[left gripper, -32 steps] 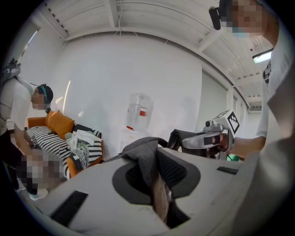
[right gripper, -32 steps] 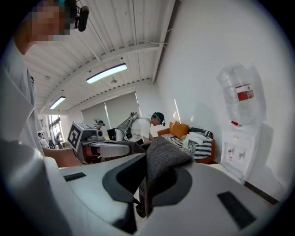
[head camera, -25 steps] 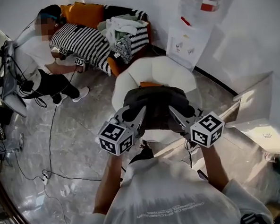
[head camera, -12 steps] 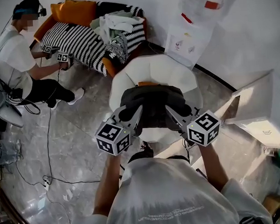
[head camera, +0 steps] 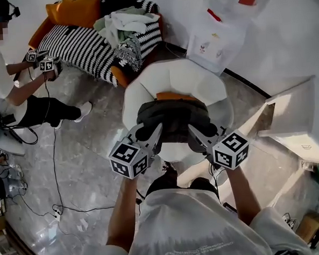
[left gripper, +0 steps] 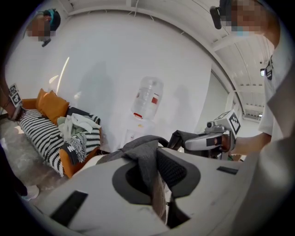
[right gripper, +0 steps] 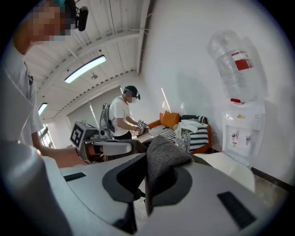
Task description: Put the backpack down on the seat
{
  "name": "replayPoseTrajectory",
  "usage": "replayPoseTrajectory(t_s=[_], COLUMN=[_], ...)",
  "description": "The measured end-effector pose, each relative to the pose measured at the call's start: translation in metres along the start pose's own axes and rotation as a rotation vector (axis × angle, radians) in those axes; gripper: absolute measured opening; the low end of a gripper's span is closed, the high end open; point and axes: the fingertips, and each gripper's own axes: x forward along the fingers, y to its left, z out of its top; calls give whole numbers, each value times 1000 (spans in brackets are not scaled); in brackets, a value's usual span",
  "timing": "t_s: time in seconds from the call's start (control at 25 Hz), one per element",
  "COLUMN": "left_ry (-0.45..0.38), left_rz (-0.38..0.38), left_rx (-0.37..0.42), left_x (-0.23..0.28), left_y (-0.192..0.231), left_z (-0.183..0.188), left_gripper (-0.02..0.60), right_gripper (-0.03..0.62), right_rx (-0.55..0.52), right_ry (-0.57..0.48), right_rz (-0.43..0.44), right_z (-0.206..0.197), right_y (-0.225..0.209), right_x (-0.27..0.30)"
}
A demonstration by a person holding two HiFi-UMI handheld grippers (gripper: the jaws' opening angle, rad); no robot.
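Grip status: left hand-held gripper (left gripper: 154, 177) pinching a fold of the dark backpack (head camera: 172, 118), right hand-held gripper (right gripper: 146, 182) clamped on its other side. Backpack hangs centre frame over the white seat (head camera: 172, 77); I can't tell if it rests there yet. I read this as lowering. Next: settle it fully, then spread both jaws.

backpack (head camera: 172, 118) over chair (head camera: 199, 76), sofa (head camera: 84, 45) behind
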Motion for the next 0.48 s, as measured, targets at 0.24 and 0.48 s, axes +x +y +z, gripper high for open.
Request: replayPoseTrajectory(t_s=[0.24, 0.48], left_ry=[39, 69], left_rz=[-21, -55], left_rx=[-10, -29], left_x=[20, 41], left_y=[25, 44], left_z=[-17, -43], left_gripper=[54, 54], right_gripper=[34, 34], right_rx=[26, 54], right_ry=[28, 41], right_rz=[-22, -51], right_z=[-16, -40], right_y=[-22, -44], right_x=[25, 43])
